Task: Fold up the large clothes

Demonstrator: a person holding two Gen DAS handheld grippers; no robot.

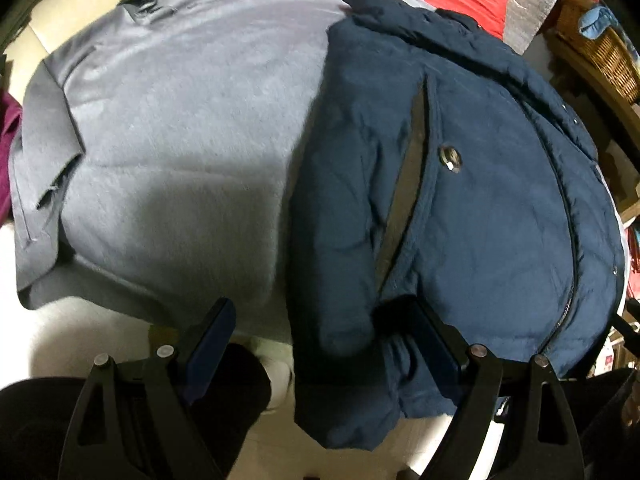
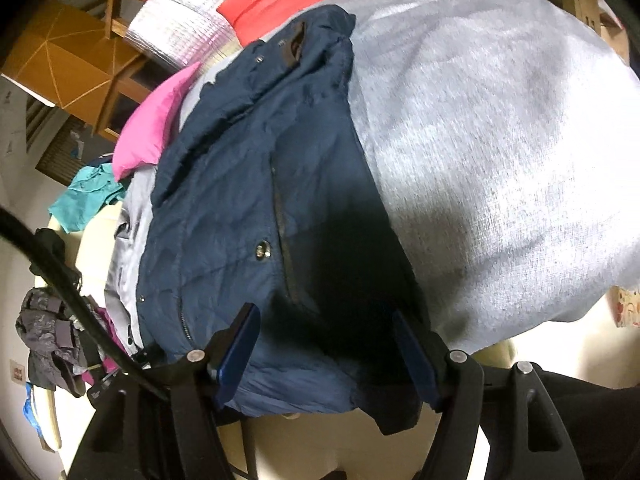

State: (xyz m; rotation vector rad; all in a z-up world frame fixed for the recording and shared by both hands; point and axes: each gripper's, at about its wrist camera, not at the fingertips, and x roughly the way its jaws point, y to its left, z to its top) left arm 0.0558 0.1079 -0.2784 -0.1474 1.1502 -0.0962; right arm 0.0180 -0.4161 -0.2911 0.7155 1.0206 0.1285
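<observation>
In the left wrist view, your left gripper (image 1: 324, 344) sits at the bottom of the frame with its jaws spread wide. The navy jacket (image 1: 472, 200) fills the right half of the frame, lying on the grey coat (image 1: 180, 140) that covers the left half. The jacket's folded sleeve end hangs down between your fingers, but the pads are not pressing on it, so nothing is held yet. Red, pink and teal clothes crowd the top edge (a wicker basket (image 1: 608, 56) shows at upper right).

In the right wrist view, your right gripper (image 2: 328, 352) is likewise released at the bottom centre, its blue pads straddling the jacket's lower hem without clamping it. The jacket runs up the middle, and the grey coat spreads across the right.

You appear to be lining up both grips on the jacket's near edge. Next, close each gripper on fabric only from the jacket, not the coat beneath.
</observation>
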